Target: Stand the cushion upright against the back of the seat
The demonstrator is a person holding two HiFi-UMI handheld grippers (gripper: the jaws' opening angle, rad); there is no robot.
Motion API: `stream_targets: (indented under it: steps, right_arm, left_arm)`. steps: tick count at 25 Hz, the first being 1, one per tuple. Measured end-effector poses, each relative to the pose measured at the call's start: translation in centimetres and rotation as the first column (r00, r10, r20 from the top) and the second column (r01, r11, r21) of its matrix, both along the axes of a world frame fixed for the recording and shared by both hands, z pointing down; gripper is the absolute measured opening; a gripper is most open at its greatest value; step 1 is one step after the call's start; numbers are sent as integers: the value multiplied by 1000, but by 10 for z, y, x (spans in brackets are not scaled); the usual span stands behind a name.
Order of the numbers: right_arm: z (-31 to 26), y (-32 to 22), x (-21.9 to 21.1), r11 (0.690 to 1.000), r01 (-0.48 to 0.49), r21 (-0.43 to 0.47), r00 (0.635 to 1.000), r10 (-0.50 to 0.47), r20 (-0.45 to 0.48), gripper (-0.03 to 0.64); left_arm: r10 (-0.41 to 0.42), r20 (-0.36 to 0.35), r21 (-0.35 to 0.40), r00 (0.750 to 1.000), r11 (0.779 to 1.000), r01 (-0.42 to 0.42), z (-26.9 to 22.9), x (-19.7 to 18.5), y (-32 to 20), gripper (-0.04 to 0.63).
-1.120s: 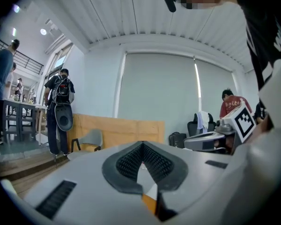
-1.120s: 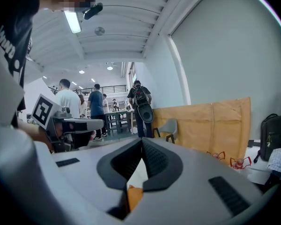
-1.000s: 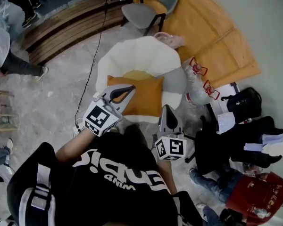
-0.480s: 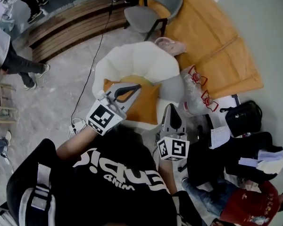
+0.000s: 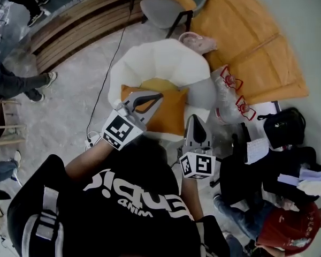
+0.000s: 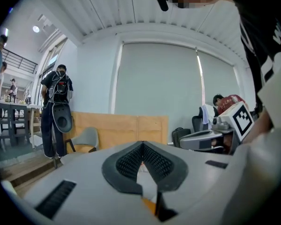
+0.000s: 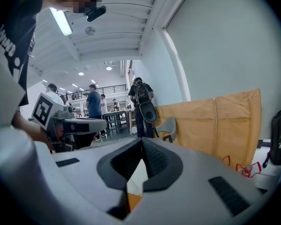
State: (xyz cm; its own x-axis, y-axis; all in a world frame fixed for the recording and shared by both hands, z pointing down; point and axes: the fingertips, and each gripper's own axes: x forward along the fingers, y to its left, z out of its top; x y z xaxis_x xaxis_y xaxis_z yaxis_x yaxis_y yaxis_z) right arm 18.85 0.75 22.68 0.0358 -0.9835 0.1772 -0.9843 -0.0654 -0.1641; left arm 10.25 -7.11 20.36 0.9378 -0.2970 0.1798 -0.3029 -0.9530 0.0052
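Grey marbled floor (image 5: 69, 100) runs out to wooden steps (image 5: 80, 20) at the far left and plywood panels (image 5: 246, 47) at the far right, with a grey chair (image 5: 168, 9) between them. Just in front of you stands the white shell-backed armchair (image 5: 160, 63), and the orange cushion (image 5: 168, 111) lies face-up on its seat, its far edge close to the foot of the backrest, not stood up against it. Your left forearm (image 5: 88, 159) reaches out from the near left and angles to the far right, so your left hand-held gripper (image 5: 156, 96) sits over the near left part of the cushion; no view shows whether it touches the fabric. Your right hand-held gripper (image 5: 195, 118) points almost straight away from you at the near right edge of the seat, just beside the cushion's right side. Both are held close to level, tipped slightly down. In the left gripper view the left hand-held gripper (image 6: 141, 144) has its jaws pressed together with nothing between them. The right gripper view shows the same of the right hand-held gripper (image 7: 141, 142). Each of these views shows a sliver of orange below the pads. To the right of the armchair, plastic bags (image 5: 227, 98) with red handles lie on the floor.
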Motion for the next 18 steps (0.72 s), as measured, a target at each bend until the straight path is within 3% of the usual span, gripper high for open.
stream_targets:
  steps: [9,18]
  right_arm:
    - [69,-17,19,992,-66,-111,996,72,53,21]
    - [182,-11,35,959,-149,-240,972,187,146,21]
  left_arm:
    - [112,117,-65,987,992,-105,76,32,-24,6]
    - [164,239,-171,957,977,-124,187,57,-31,8]
